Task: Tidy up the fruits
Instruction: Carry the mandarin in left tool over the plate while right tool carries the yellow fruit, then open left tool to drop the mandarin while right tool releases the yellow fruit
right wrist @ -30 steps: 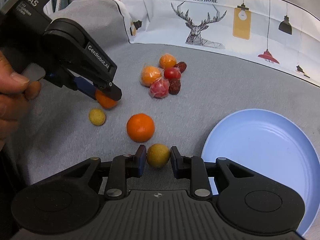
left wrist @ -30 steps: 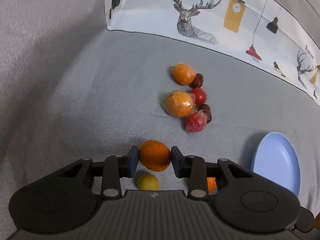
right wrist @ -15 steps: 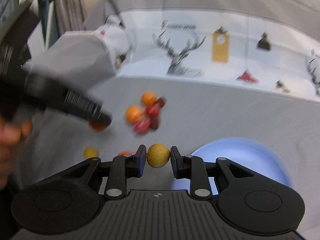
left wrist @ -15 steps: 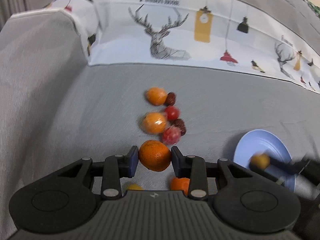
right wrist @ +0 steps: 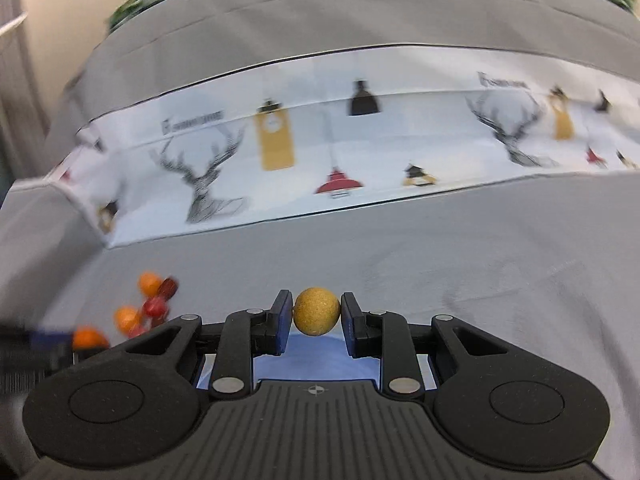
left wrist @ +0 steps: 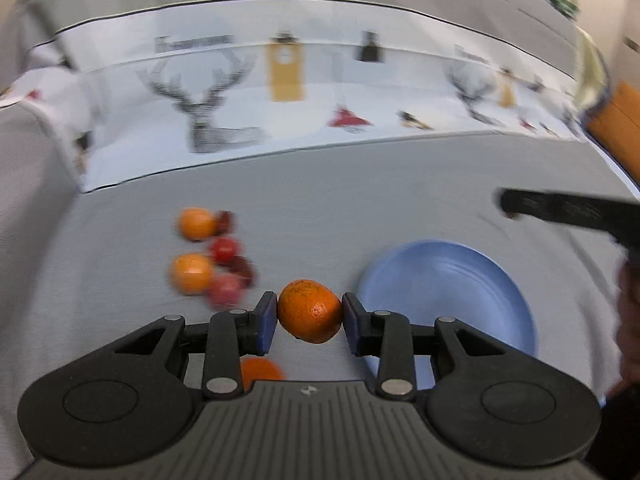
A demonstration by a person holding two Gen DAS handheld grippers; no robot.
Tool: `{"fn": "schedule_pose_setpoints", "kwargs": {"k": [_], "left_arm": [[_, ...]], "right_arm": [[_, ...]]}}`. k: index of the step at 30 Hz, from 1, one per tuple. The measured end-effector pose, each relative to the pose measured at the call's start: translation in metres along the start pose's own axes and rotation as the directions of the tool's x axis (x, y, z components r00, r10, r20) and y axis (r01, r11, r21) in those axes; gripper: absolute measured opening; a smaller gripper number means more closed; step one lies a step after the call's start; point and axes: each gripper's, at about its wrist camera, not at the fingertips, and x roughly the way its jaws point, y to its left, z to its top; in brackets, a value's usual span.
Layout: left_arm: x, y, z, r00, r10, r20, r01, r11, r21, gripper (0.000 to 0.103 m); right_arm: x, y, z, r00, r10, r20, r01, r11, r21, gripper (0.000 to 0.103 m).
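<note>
My left gripper (left wrist: pixel 309 317) is shut on an orange (left wrist: pixel 310 311) and holds it above the grey sofa seat, just left of the blue plate (left wrist: pixel 452 284). My right gripper (right wrist: pixel 316 317) is shut on a small yellow-brown round fruit (right wrist: pixel 316 311) and holds it over the blue plate (right wrist: pixel 316 358), which shows under the fingers. The right gripper shows blurred at the right of the left wrist view (left wrist: pixel 568 212). The left gripper with its orange (right wrist: pixel 86 337) shows at the left edge of the right wrist view.
A cluster of orange and red fruits (left wrist: pixel 212 256) lies on the seat to the left; it also shows in the right wrist view (right wrist: pixel 146 306). Another orange (left wrist: pixel 260 372) lies under the left gripper. A patterned white cloth (left wrist: pixel 300 92) covers the sofa back.
Both grippers have moved right with their fruits. The left now holds its orange beside the plate; the right has lifted its fruit over the plate.
</note>
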Motion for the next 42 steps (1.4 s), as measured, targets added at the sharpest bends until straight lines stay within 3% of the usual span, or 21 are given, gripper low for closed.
{"fn": "schedule_pose_setpoints", "kwargs": {"k": [6, 11, 42], "left_arm": [[0.008, -0.045, -0.013, 0.996, -0.089, 0.000, 0.089, 0.989, 0.117, 0.039], [0.014, -0.061, -0.017, 0.996, -0.091, 0.024, 0.084, 0.976, 0.200, 0.039], [0.024, -0.065, -0.018, 0.994, -0.108, -0.018, 0.109, 0.973, 0.202, 0.039]], "right_arm": [[0.015, 0.001, -0.007, 0.997, -0.040, -0.059, 0.038, 0.999, -0.034, 0.027], [0.017, 0.002, -0.010, 0.995, -0.052, -0.086, 0.046, 0.997, -0.067, 0.027], [0.017, 0.006, -0.012, 0.992, -0.042, -0.117, 0.025, 0.990, -0.140, 0.027]]}}
